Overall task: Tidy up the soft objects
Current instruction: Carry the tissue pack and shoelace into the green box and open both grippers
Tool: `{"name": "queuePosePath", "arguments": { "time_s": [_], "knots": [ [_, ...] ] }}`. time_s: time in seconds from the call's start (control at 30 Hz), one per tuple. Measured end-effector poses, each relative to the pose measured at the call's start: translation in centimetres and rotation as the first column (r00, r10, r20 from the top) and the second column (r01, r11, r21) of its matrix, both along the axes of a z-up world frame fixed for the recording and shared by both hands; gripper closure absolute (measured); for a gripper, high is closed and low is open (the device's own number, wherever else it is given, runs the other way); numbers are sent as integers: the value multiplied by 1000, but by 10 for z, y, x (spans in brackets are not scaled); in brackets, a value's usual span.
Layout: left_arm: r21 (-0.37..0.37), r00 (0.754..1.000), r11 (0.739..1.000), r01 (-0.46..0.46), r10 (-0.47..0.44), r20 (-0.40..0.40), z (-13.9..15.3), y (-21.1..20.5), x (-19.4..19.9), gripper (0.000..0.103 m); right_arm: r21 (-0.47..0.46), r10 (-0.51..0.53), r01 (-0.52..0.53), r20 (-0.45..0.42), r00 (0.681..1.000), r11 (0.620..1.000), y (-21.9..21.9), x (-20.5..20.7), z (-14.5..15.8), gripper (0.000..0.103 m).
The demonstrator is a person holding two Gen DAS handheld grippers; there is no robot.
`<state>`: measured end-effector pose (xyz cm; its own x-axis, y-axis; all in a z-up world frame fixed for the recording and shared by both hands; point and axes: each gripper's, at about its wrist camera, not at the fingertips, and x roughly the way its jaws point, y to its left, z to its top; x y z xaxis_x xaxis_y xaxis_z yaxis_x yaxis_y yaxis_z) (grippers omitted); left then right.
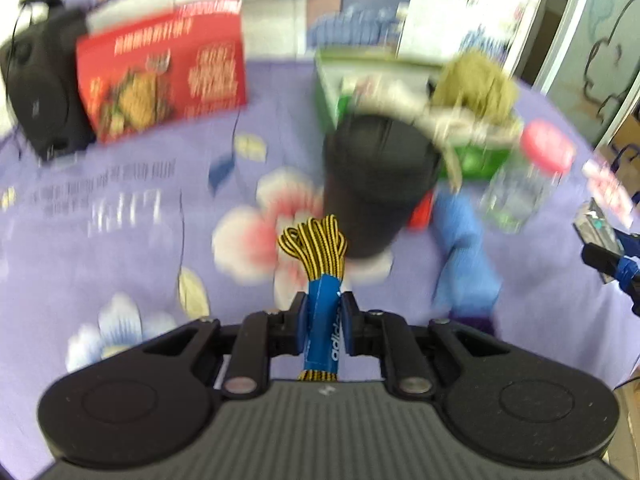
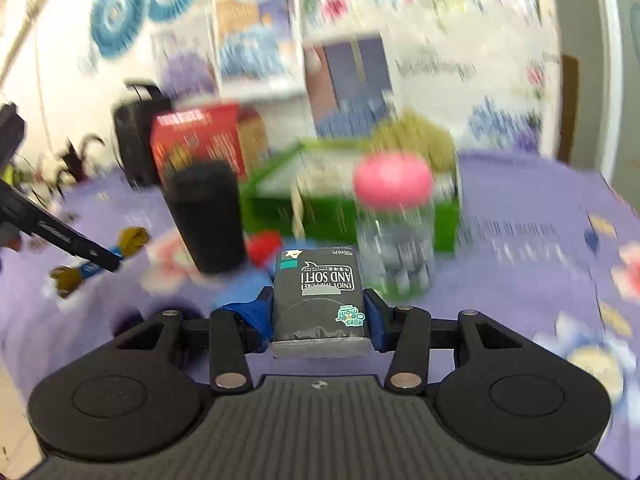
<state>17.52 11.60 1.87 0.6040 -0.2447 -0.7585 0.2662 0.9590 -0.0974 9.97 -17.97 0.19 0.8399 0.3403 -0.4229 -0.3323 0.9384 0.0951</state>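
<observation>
My left gripper point(image 1: 325, 304) is shut on a bundle of yellow-and-black laces point(image 1: 314, 248) with a blue paper band, held above the purple flowered cloth. The bundle and that gripper also show at the left of the right wrist view point(image 2: 96, 262). My right gripper point(image 2: 320, 300) is shut on a dark grey tissue pack point(image 2: 318, 300) printed "AND SOFT". A green box point(image 1: 472, 156) at the back holds an olive fluffy thing point(image 1: 476, 86) and pale cloth. A blue soft cloth point(image 1: 464, 256) lies on the table to the right of the black cup.
A black cup point(image 1: 376, 184) stands just ahead of the laces. A clear jar with a pink lid point(image 1: 532, 168) stands right of it. A red carton point(image 1: 164, 68) and a black speaker point(image 1: 40, 80) stand at the back left. Both views are blurred.
</observation>
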Motion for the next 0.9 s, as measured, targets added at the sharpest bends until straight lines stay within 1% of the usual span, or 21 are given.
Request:
{"name": "queuePosePath", "arguments": {
  "time_s": [0.07, 0.13, 0.17, 0.23, 0.27, 0.33, 0.4, 0.47, 0.5, 0.53, 0.57, 0.6, 0.63, 0.7, 0.8, 0.9],
  "knots": [
    [3, 999, 1000, 22, -22, 45, 23, -10, 18, 89, 3, 29, -29, 47, 998, 1000, 1, 22, 22, 73],
    [13, 996, 999, 30, -31, 82, 44, -23, 45, 89, -20, 38, -36, 82, 996, 999, 3, 52, 43, 72],
    [8, 995, 999, 44, -44, 94, 52, -30, 60, 89, -35, 39, -35, 94, 995, 999, 5, 68, 52, 72],
    [4, 995, 999, 50, -50, 91, 66, -45, 95, 89, -68, 47, -40, 99, 994, 997, 11, 103, 66, 72],
    [7, 994, 998, 58, -58, 98, 70, -53, 110, 89, -86, 49, -41, 94, 994, 995, 14, 121, 71, 72],
    [29, 994, 999, 40, -43, 105, 77, -70, 142, 89, -119, 64, -56, 64, 996, 991, 21, 154, 76, 72],
    [50, 994, 998, 29, -34, 107, 76, -86, 169, 89, -163, 76, -68, 44, 996, 984, 29, 183, 76, 72],
    [97, 994, 995, -3, -8, 111, 71, -99, 190, 87, -190, 74, -66, 34, 997, 980, 35, 204, 74, 72],
    [118, 994, 993, -15, 2, 110, 67, -103, 198, 82, -187, 71, -65, 25, 997, 980, 36, 213, 73, 71],
    [149, 994, 988, -34, 17, 110, 64, -107, 207, 55, -181, 66, -64, 3, 998, 981, 36, 223, 71, 70],
    [169, 995, 985, -39, 22, 101, 61, -110, 212, 39, -177, 54, -56, -17, 998, 983, 36, 231, 70, 69],
    [170, 994, 985, -40, 22, 109, 60, -111, 214, 19, -173, 37, -41, -24, 999, 984, 35, 237, 71, 69],
    [160, 991, 986, -43, 22, 132, 60, -111, 213, 17, -167, 28, -30, -11, 1000, 986, 34, 240, 71, 68],
    [162, 987, 986, -43, 17, 161, 62, -110, 211, 17, -148, 23, -21, 16, 1000, 989, 30, 240, 74, 68],
    [179, 978, 983, -49, 12, 207, 67, -111, 202, 16, -133, 28, -25, 25, 999, 991, 28, 241, 76, 68],
    [191, 972, 981, -46, -1, 237, 74, -113, 190, 14, -147, 26, -22, 27, 999, 989, 30, 234, 78, 67]
  ]
}}
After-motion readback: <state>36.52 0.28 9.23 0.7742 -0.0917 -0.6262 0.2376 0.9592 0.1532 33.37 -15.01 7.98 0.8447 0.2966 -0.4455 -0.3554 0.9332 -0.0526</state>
